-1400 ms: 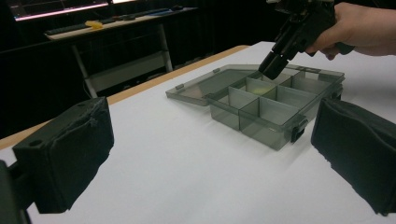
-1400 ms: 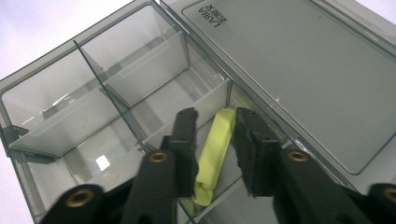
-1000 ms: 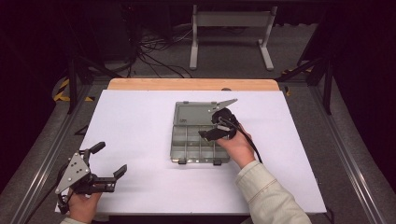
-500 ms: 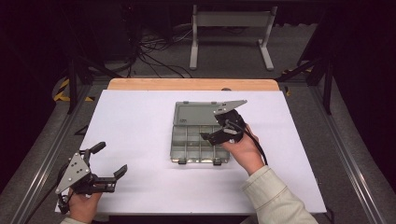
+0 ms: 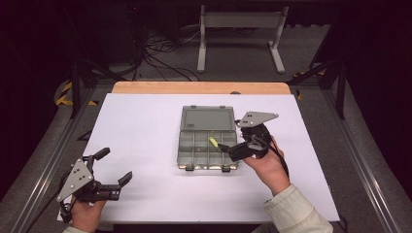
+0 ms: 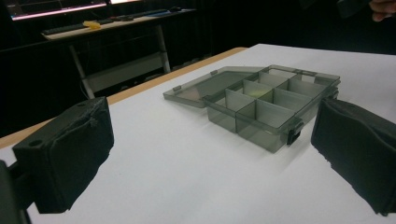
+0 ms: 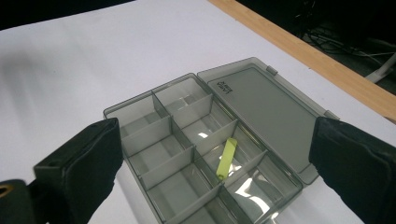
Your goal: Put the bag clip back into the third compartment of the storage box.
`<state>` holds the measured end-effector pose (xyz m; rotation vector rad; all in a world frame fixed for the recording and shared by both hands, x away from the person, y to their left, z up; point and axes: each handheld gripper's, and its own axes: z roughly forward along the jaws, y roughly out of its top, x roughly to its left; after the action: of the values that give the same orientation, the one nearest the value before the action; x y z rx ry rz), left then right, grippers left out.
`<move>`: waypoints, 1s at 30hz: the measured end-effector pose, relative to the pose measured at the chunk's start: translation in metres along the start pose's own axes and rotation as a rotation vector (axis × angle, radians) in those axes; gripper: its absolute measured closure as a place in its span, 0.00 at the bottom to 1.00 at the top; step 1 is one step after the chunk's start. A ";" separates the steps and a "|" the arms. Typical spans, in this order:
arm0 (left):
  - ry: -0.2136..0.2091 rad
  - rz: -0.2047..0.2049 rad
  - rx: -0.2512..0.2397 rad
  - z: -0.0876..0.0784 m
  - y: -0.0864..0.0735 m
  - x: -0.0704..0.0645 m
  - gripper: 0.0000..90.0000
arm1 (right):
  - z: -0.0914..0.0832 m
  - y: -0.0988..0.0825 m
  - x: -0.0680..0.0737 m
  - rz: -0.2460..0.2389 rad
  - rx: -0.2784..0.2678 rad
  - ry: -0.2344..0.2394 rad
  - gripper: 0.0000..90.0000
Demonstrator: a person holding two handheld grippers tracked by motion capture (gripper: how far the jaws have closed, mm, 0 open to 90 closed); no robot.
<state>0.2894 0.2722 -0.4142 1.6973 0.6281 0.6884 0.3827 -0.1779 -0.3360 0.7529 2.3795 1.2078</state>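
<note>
At the near left edge of the white tabletop (image 5: 145, 126), the left gripper (image 5: 112, 167) rests with its jaws spread apart, holding nothing. At centre lies a grey translucent compartment box (image 5: 208, 150), its lid (image 5: 206, 118) folded flat open behind it. One small yellow-green strip (image 7: 226, 157) lies in a compartment of its back row; the other compartments look empty, though glare makes this uncertain. Just right, the right gripper (image 5: 224, 147) hovers, jaws just opened wide, nothing between them. Beyond, a dark room with cables (image 5: 160, 60) on the floor.
</note>
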 end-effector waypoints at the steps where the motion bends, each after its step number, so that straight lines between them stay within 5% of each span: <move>1: 0.000 0.000 0.000 0.000 0.000 0.000 0.00 | -0.003 -0.001 0.000 0.000 -0.008 -0.003 0.04; 16: 0.005 0.002 -0.011 -0.002 0.001 0.000 0.00 | -0.050 -0.030 0.003 0.019 -0.107 -0.063 0.04; 30: 0.018 -0.003 -0.015 -0.013 -0.002 0.001 0.00 | -0.086 -0.079 -0.007 0.065 -0.199 -0.098 0.03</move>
<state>0.2809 0.2820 -0.4134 1.6778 0.6367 0.7058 0.3193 -0.2747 -0.3518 0.8099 2.1335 1.3763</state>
